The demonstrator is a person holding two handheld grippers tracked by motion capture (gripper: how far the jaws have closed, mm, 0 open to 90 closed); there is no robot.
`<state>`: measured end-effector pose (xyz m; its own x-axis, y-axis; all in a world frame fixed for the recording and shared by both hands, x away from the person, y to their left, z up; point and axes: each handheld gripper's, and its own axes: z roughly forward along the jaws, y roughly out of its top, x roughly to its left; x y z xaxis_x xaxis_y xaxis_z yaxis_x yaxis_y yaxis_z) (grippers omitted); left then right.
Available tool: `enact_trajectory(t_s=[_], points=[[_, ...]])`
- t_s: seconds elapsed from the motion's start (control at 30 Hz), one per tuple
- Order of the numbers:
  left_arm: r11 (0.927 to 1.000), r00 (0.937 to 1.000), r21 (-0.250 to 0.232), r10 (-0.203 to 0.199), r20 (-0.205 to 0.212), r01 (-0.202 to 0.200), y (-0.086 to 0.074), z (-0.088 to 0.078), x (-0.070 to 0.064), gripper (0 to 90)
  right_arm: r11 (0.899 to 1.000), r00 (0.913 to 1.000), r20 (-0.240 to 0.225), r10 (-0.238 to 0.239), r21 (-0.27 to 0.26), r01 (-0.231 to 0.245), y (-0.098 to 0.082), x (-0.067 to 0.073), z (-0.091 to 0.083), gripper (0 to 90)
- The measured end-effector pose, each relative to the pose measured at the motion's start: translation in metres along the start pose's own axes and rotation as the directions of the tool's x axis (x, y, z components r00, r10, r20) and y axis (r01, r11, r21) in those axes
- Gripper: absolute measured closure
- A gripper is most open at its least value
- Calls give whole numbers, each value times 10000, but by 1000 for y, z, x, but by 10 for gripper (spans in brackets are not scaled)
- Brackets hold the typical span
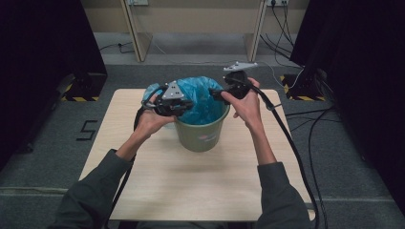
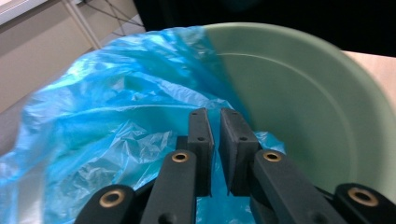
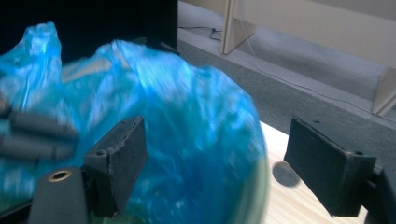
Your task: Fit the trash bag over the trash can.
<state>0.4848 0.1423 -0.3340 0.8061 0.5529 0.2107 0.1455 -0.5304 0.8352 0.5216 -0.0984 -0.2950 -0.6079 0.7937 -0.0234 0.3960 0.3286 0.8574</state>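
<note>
A green bucket (image 1: 200,136) stands on the table with a crumpled blue plastic bag (image 1: 203,98) bulging out of its top. My left gripper (image 1: 187,105) reaches over the bucket's left rim. In the left gripper view its jaws (image 2: 215,116) stand nearly together at the bag's edge (image 2: 116,116), beside the bare inner bucket wall (image 2: 303,102), pinching the film. My right gripper (image 1: 216,93) hovers above the far right rim with its jaws wide apart. In the right gripper view (image 3: 217,140) the bag (image 3: 187,116) lies beyond the pads, untouched, and the other gripper shows blurred at the left (image 3: 37,137).
The wooden table (image 1: 191,186) has bare surface in front of the bucket and to both sides. Black cables (image 1: 291,143) trail off its right edge onto the grey carpet. Dark curtains and table legs stand beyond the far edge.
</note>
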Motion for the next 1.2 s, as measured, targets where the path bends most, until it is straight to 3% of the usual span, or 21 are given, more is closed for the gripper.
enact_trajectory(t_s=[0.27, 0.43, 0.57, 0.63, 0.73, 0.83, 0.93, 1.0, 1.07, 1.2], points=[[9998, 9999, -200, -30, 158, 33, -5, -9, -2, 808, 9994, 9977, -662, -176, 272, 194, 29, 21, 39, 191], [9992, 9996, -359, -149, 241, 158, -7, -10, -4, 799, 9953, 9966, -807, -193, 933, 269, 40, 33, 69, 209], [9988, 9989, -441, -198, 425, 217, -9, -12, -5, 787, 9884, 9944, -964, -433, 1411, 567, 40, 37, 83, 517], [9982, 9986, -542, -247, 464, 272, -10, -16, -3, 769, 9800, 9913, -1005, -848, 1712, 1012, 36, 36, 86, 672], [9977, 9990, -645, -179, 420, 206, -11, -24, 0, 696, 9642, 9832, -864, -1608, 1991, 1752, 31, 32, 78, 829], [9951, 9981, -860, -463, 403, 496, -11, -36, 4, 573, 9672, 9808, -933, -1712, 1738, 1854, 27, 25, 60, 871], [9860, 9951, -1340, -985, 116, 991, -12, -50, 11, 455, 9678, 9792, -878, -1828, 1593, 1950, 18, 19, 37, 874], [9794, 9900, -1506, -1395, -217, 1347, -14, -58, 19, 386, 9718, 9812, -806, -1754, 1450, 1857, 7, 14, 22, 874], [9737, 9833, -1477, -1796, -297, 1734, -18, -60, 29, 339, 9761, 9820, -766, -1724, 1203, 1808, -4, 7, 8, 874], [9633, 9678, -1127, -2491, -356, 2438, -24, -49, 40, 261, 9816, 9852, -663, -1584, 975, 1644, -22, -3, -13, 871]])
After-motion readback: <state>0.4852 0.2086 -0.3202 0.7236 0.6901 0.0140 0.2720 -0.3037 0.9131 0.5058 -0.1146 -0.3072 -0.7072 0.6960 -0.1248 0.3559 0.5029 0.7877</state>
